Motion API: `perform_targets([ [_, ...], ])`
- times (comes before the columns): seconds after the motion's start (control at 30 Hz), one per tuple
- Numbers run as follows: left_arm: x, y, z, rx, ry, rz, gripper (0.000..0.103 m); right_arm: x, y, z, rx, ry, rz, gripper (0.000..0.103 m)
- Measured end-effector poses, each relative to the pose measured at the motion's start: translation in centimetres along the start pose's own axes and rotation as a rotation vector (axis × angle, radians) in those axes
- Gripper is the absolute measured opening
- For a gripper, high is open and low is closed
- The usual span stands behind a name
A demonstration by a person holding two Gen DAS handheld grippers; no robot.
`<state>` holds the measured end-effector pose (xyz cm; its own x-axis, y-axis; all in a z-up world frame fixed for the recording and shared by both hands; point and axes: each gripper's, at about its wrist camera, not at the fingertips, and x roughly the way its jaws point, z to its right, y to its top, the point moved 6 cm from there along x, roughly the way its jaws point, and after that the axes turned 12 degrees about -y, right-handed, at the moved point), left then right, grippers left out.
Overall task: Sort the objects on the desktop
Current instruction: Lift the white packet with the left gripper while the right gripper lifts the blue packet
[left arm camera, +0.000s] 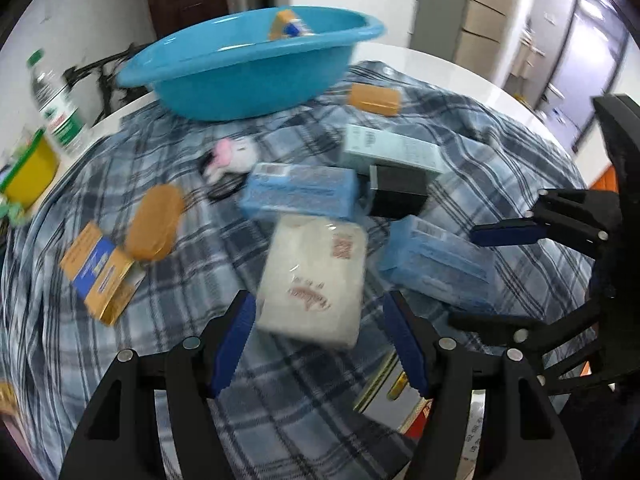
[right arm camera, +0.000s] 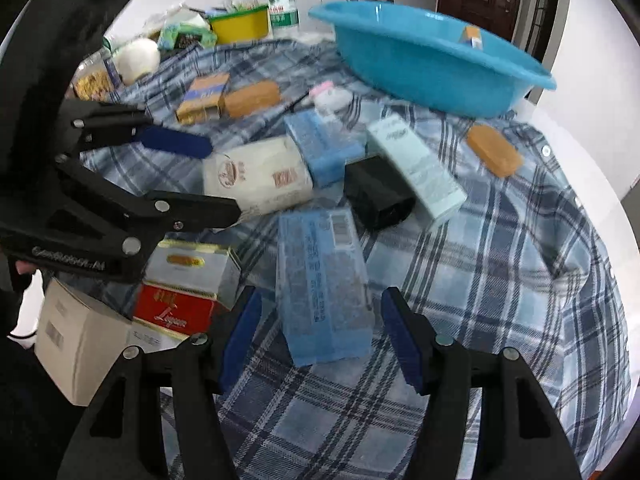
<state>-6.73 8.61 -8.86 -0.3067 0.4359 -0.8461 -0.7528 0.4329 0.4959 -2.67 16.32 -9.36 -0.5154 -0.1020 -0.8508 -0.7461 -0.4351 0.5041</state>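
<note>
A white tissue pack [left arm camera: 316, 280] lies on the plaid cloth [left arm camera: 280, 400], and its near end sits between the tips of my left gripper [left arm camera: 320, 320]. That gripper is open, with a gap showing at the right pad. The right wrist view shows this gripper [right arm camera: 224, 180] straddling the same white pack [right arm camera: 260, 176]. My right gripper [right arm camera: 320, 312] is open around the near end of a blue wrapped pack [right arm camera: 320, 280], with cloth visible on both sides. From the left wrist view, the right gripper [left arm camera: 476, 276] hovers over that blue pack [left arm camera: 436, 264].
A blue basin [left arm camera: 240, 76] at the back holds an orange box [left arm camera: 286, 24]. On the cloth lie two soap bars [left arm camera: 374, 98] [left arm camera: 154, 224], an orange-blue box [left arm camera: 100, 272], a mint box [left arm camera: 392, 148], a black box [left arm camera: 396, 192], another blue pack [left arm camera: 300, 192] and a plush toy [left arm camera: 232, 156]. A red-silver box [right arm camera: 188, 280] and a white carton [right arm camera: 80, 340] sit near the edge.
</note>
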Motion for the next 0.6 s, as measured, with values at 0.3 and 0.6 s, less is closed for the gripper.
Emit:
perform_targets([
  [0.3, 1.6, 0.9, -2.9, -0.132, -0.115, 0.001, 0.07, -1.2, -1.6, 2.8, 0.132, -0.018, 0.008, 0.043],
  [0.6, -0.3, 0.6, -1.6, -0.126, -0.202, 0.058, 0.082, -0.8, -2.6, 3.7, 0.168, -0.016, -0.009, 0.043],
])
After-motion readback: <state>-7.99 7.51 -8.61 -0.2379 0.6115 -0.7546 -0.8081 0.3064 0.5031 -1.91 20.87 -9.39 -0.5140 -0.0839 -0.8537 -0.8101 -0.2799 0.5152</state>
